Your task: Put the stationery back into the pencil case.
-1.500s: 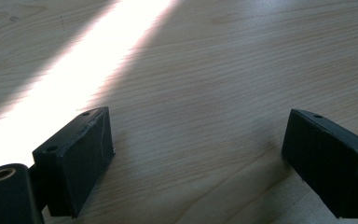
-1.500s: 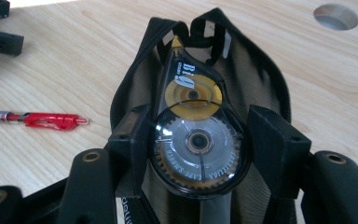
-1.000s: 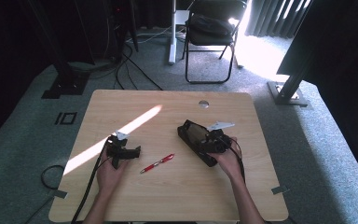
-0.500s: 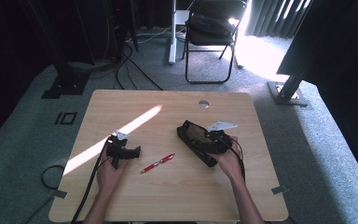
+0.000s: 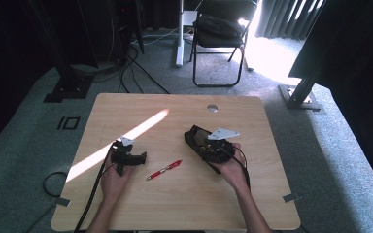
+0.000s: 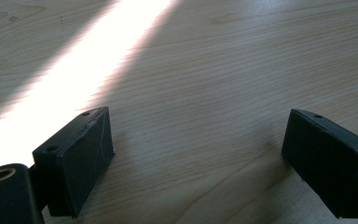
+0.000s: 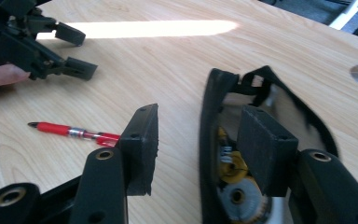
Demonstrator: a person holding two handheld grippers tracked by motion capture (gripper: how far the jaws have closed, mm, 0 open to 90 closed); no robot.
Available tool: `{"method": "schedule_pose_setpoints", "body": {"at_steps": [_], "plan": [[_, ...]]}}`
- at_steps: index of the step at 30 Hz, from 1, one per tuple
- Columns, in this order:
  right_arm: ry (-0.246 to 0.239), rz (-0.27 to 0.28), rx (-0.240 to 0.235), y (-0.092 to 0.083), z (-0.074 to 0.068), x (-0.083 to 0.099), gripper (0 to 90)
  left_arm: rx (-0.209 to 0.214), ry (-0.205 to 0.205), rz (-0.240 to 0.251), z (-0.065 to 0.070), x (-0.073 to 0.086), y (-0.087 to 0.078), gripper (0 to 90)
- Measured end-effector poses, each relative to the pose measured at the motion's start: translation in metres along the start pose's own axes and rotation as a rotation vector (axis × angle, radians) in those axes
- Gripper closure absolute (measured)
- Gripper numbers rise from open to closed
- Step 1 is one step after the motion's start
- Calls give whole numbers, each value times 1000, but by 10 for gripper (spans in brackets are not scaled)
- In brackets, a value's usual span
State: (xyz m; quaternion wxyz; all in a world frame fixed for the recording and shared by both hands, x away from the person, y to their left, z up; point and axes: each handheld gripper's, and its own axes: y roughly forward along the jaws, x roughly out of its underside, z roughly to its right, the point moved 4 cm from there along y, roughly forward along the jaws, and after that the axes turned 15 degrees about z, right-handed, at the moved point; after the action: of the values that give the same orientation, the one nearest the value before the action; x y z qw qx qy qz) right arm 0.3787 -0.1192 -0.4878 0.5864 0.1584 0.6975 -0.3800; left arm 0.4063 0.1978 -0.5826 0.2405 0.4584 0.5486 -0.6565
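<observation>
So, everything turns on the near wall of the black pouch (image 5: 195, 135), which lies open on the counter (image 5: 175, 208) straight ahead of my right gripper (image 5: 209, 146). Its long axis runs away from my hand, diagonally toward the far left in the high view.

In the right gripper view that wall (image 7: 208, 140) stands upright between my right gripper's (image 7: 200, 114) jaws. One jaw sits outside it on the pen's side. The other sits inside the pouch, above the yellow and grey bits lying in there. These jaws have just been closing and stand about half open. I can see a gap between the outer jaw and the wall, so I judge nothing is pinched yet. My right hand is plainly the nearer one for this.

My left gripper (image 5: 137, 158) rests well apart on the other side of the red pen (image 5: 164, 170). Its jaws are spread wide over bare wood (image 6: 200, 93) and hold nothing.
</observation>
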Motion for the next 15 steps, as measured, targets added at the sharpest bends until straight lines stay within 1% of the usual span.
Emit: {"method": "schedule_pose_setpoints", "body": {"at_steps": [6, 8, 11, 15], "plan": [[-20, -12, -29, 9, -12, 4, 483, 0, 0, 0, 0, 0, 0, 89], [-29, -9, -38, 11, -14, 3, 483, 0, 0, 0, 0, 0, 0, 89], [-29, -10, -45, 13, -17, 2, 483, 0, 0, 0, 0, 0, 0, 89], [-38, -6, -68, 16, -22, 2, 478, 0, 0, 0, 0, 0, 0, 89]]}}
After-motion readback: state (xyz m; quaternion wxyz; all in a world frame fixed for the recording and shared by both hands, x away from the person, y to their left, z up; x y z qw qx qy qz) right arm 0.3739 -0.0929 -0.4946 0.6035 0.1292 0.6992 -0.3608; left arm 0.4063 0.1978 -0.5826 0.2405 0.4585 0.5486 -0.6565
